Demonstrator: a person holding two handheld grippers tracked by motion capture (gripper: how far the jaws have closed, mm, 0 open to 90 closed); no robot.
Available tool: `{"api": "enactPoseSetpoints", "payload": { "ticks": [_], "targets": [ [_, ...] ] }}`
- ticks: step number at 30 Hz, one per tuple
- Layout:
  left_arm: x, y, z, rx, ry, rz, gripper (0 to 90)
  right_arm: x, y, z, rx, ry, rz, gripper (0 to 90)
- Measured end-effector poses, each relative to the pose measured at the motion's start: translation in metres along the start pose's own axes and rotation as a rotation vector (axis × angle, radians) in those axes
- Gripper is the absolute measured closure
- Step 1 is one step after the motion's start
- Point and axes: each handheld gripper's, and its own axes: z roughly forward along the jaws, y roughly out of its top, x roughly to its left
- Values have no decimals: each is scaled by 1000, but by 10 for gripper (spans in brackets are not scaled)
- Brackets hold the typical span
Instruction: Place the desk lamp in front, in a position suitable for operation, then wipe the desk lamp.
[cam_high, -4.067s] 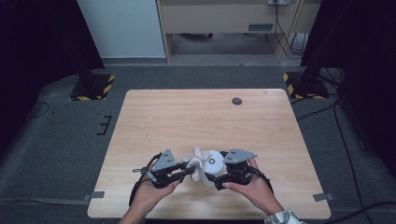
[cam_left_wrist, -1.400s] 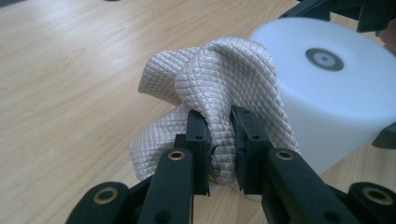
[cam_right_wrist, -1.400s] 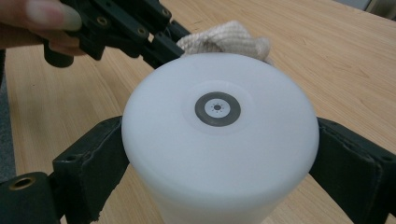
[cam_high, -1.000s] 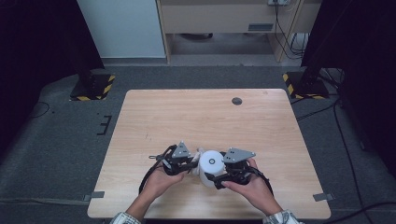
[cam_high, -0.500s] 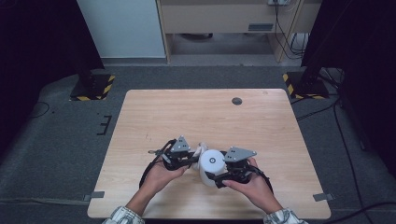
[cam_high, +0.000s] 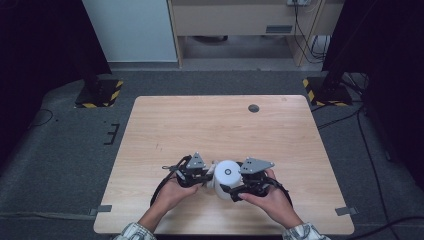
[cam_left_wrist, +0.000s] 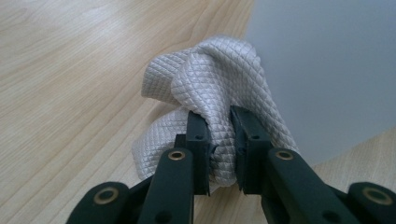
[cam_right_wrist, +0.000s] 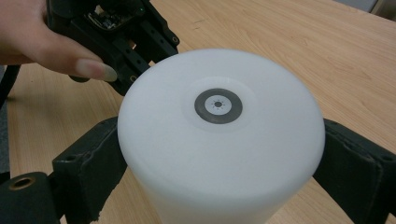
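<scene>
Left gripper: the left gripper (cam_left_wrist: 219, 140) has its two black fingers (cam_left_wrist: 198, 144) pinching a bunched-up grey cloth with a little diamond pattern (cam_left_wrist: 219, 79). The cloth fills the small gap between them.

Cloth: most of it puffs out past the fingertips. One fold hangs down beside the left finger and rests on the table. Its far side lies against the white tube's smooth wall.

Right gripper: the right gripper (cam_right_wrist: 219, 154) has its fingers (cam_right_wrist: 88, 172) spread wide, one on each side of a big round white plastic tube with a small grey ring on its flat top (cam_right_wrist: 219, 140). Both fingers press on its sides, so the tube is held.

Tube: it stands upright between the right gripper's fingers. In the high view the tube (cam_high: 226, 176) sits between the two grippers, with the left gripper (cam_high: 206, 175) just beside it and the right gripper (cam_high: 231, 191) around it.

Hands: the left hand (cam_high: 172, 192) and the right hand (cam_high: 270, 196) each hold a gripper.

Table: the light brown wooden table (cam_high: 220, 125) lies under the fingers.
</scene>
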Motion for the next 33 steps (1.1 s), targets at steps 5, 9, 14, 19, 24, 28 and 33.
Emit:
{"api": "enactPoseSetpoints", "payload": {
  "ticks": [5, 9, 14, 19, 24, 28, 33],
  "targets": [
    [0, 8, -10, -50, -3, -10, 775, -1, 0, 1, 0, 0, 0, 91],
    [0, 12, -13, -56, -3, -5, 775, 0, 0, 1, 1, -4, 0, 91],
    [1, 11, -13, -60, 0, -17, 775, 0, 0, 1, 4, -8, 0, 91],
    [-1, 19, -25, -97, 4, -17, 775, 1, 0, 2, 4, -14, 2, 91],
    [0, 22, -20, -80, 1, -8, 775, 0, 1, 2, 7, -19, 3, 92],
    [3, 18, -10, -49, -3, -11, 776, 0, 2, 2, 15, -18, 2, 92],
    [5, 18, -6, -44, -3, -18, 775, -1, 3, 2, 19, -18, -1, 92]
  ]
}}
